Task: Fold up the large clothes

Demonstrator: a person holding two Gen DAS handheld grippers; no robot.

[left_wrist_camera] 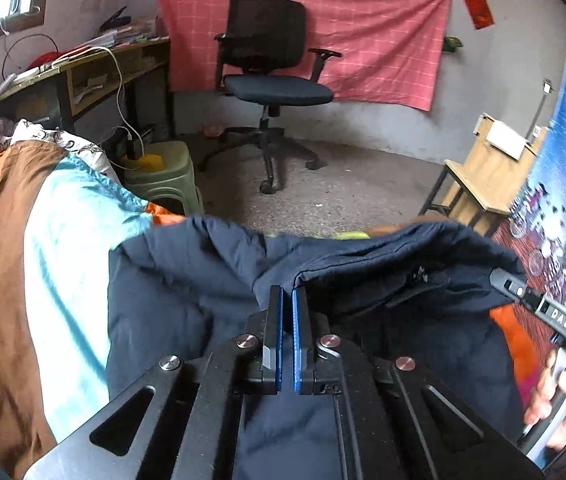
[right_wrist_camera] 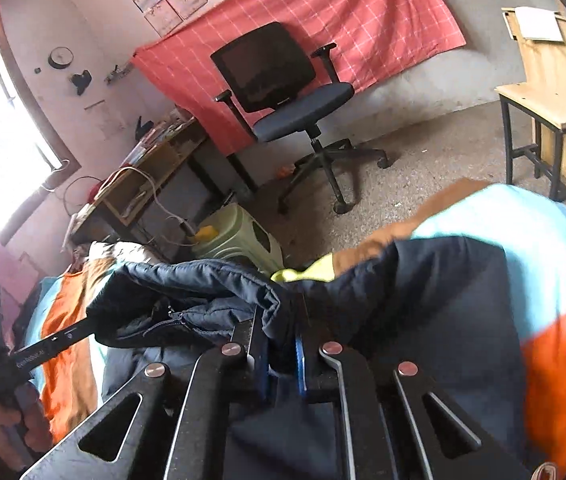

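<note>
Mid-fold, by the look of it: navy padded jacket point(left_wrist_camera: 211, 280) lies on the striped bed cover point(left_wrist_camera: 43, 240), one edge lifted and doubled over. Left tongs point(left_wrist_camera: 287, 296) pressed together, with a fold of jacket at the tips; whether cloth is actually pinched there cannot be told. Right tongs point(right_wrist_camera: 281, 316) clamped on a bunched edge of the same jacket, fabric squeezed between the blue pads point(right_wrist_camera: 300, 360).

Next move, judged: carry the gripped edges across and ahead of the tongs, lay them flat, keep both sides level so the padding does not bunch.

Beyond the tongs, past the bed edge: green plastic stool point(left_wrist_camera: 163, 178), black office chair point(left_wrist_camera: 271, 80), cluttered bench point(left_wrist_camera: 95, 68) to the left, wooden stand point(left_wrist_camera: 483, 168) to the right. Nothing on the jacket itself; yellow-green cloth point(right_wrist_camera: 307, 272) peeks out beneath its far edge and might snag.
</note>
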